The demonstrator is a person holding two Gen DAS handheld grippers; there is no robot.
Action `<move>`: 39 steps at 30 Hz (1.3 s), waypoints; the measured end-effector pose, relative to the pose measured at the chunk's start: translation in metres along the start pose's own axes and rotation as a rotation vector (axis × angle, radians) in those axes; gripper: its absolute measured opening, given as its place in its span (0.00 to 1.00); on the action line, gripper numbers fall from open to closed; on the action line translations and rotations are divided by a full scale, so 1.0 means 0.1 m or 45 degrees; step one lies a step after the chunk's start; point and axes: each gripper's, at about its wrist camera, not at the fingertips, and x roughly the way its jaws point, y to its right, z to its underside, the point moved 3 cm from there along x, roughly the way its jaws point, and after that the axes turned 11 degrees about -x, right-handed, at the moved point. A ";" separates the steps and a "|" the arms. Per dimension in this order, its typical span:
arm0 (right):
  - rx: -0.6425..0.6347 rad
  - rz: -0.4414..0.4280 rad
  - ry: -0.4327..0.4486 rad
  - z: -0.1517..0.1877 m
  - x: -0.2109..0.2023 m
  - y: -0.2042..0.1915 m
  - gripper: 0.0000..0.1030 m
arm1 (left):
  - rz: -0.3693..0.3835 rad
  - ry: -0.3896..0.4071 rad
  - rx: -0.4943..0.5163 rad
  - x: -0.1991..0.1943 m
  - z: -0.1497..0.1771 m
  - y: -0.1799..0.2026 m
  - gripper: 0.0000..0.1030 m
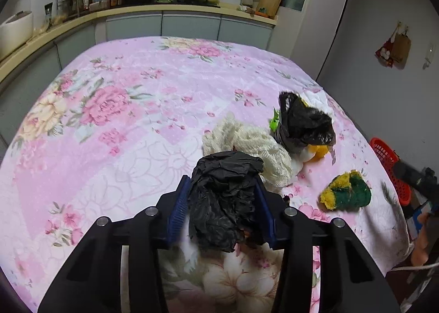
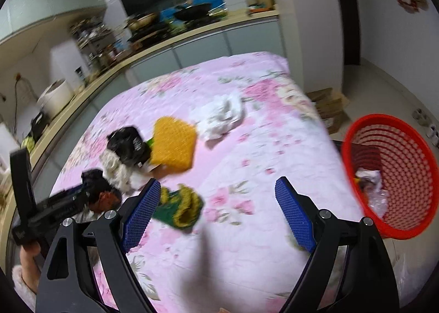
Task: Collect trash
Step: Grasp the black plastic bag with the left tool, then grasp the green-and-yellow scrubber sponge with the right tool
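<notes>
My left gripper is shut on a crumpled black plastic bag, which bulges up between the blue pads. Just beyond it on the pink floral tablecloth lie a cream mesh cloth, a second black bag and a green-and-yellow scrubber. My right gripper stands open over the cloth with nothing between its fingers. That scrubber lies beside its left finger. A yellow mesh pad and a white crumpled wad lie farther back. A red mesh basket holding some trash stands off the table's right edge.
A kitchen counter with a wok, pans and bottles runs behind and left of the table. Cardboard boxes lie on the floor past the far right corner. A hand holds the left gripper at the lower left of the right wrist view.
</notes>
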 end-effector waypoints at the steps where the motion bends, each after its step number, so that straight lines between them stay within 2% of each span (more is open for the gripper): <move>1: -0.015 -0.010 -0.006 0.00 0.03 -0.05 0.80 | 0.001 0.009 -0.003 -0.03 -0.02 -0.01 0.42; 10: -0.151 -0.059 -0.111 0.04 0.43 -0.51 0.80 | -0.005 0.097 -0.069 -0.24 -0.19 -0.17 0.41; 19: -0.183 -0.033 -0.166 0.09 0.62 -0.60 0.79 | -0.001 0.100 -0.078 -0.25 -0.23 -0.17 0.41; 25: -0.221 -0.018 -0.161 0.11 0.66 -0.62 0.63 | -0.011 0.108 -0.059 -0.25 -0.23 -0.14 0.41; 31: -0.178 -0.041 -0.148 0.11 0.65 -0.56 0.59 | -0.018 0.107 -0.066 -0.24 -0.23 -0.16 0.41; 39: -0.158 -0.037 -0.138 0.11 0.61 -0.51 0.58 | -0.017 0.106 -0.069 -0.23 -0.22 -0.18 0.41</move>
